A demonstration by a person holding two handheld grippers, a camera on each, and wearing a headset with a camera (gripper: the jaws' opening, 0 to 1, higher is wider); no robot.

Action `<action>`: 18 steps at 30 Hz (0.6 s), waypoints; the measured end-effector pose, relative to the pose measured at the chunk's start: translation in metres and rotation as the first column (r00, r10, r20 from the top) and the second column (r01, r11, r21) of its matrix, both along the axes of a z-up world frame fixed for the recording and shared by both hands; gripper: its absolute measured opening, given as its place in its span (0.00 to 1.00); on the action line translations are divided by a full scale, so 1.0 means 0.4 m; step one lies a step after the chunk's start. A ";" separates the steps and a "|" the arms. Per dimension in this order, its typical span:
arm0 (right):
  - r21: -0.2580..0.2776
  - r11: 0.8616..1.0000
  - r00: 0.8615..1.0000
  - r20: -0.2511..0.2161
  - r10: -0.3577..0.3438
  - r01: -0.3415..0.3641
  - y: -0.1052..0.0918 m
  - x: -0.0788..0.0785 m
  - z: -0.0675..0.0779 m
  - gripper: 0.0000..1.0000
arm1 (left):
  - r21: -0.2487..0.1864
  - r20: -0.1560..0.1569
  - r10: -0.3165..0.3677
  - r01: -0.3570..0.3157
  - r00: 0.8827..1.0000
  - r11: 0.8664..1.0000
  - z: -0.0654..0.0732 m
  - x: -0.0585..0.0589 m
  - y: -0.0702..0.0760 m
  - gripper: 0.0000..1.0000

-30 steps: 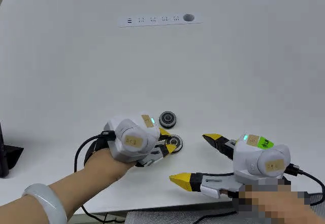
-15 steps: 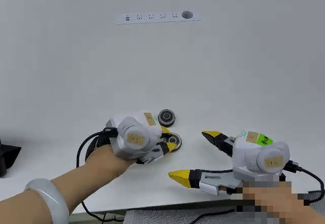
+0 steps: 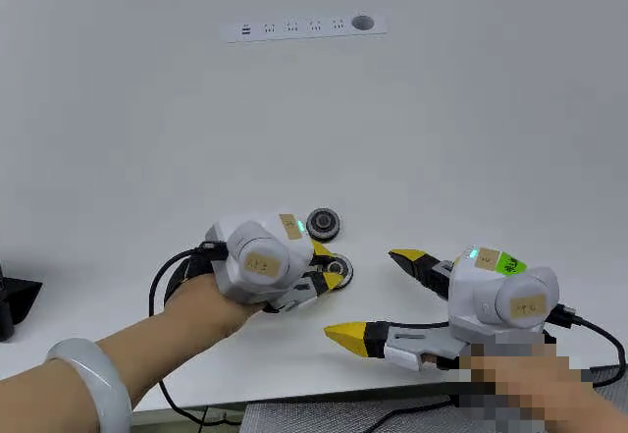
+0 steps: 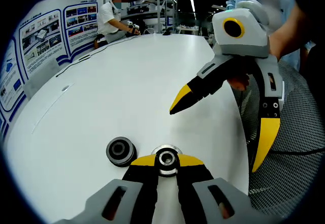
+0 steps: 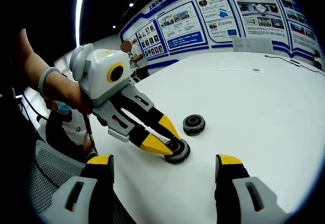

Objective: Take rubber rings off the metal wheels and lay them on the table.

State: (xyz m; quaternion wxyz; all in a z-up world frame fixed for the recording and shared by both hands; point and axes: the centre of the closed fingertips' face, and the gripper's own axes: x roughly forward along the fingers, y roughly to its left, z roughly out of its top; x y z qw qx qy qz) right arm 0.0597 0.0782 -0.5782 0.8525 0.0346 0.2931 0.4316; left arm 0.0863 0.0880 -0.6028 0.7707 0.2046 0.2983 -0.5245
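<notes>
Two small metal wheels with black rubber rings lie on the white table (image 3: 294, 129). My left gripper (image 3: 332, 274) is shut on the nearer wheel (image 3: 342, 270), its yellow tips pinching the wheel (image 4: 166, 159) from both sides. The second wheel (image 3: 323, 224) lies free just beyond, to the left of the held one in the left gripper view (image 4: 121, 151). My right gripper (image 3: 375, 296) stands open a little to the right, jaws wide apart and aimed at the held wheel (image 5: 179, 152). In its own view the right gripper (image 5: 162, 160) holds nothing, and the free wheel (image 5: 194, 124) lies further back.
A white power strip (image 3: 302, 27) lies at the far side of the table. A black cable (image 3: 162, 291) trails from the left gripper, and another from the right one. The table's front edge runs just below the right gripper. A dark object (image 3: 12, 300) sits at the left edge.
</notes>
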 end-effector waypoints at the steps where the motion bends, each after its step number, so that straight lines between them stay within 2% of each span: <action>1: 0.005 1.000 1.000 -0.005 -0.004 0.004 0.000 0.001 0.000 0.82 | 0.000 0.000 0.000 0.000 1.000 1.000 0.000 0.000 0.000 0.13; 7: 0.039 0.999 0.998 -0.049 -0.030 0.032 -0.005 0.008 -0.001 0.75 | 0.001 0.001 -0.004 0.004 1.000 1.000 0.000 0.001 -0.001 0.13; 18: 0.083 0.992 0.985 -0.147 -0.084 0.097 -0.011 0.024 -0.010 0.54 | 0.002 0.006 -0.010 0.010 1.000 1.000 0.000 0.001 -0.001 0.13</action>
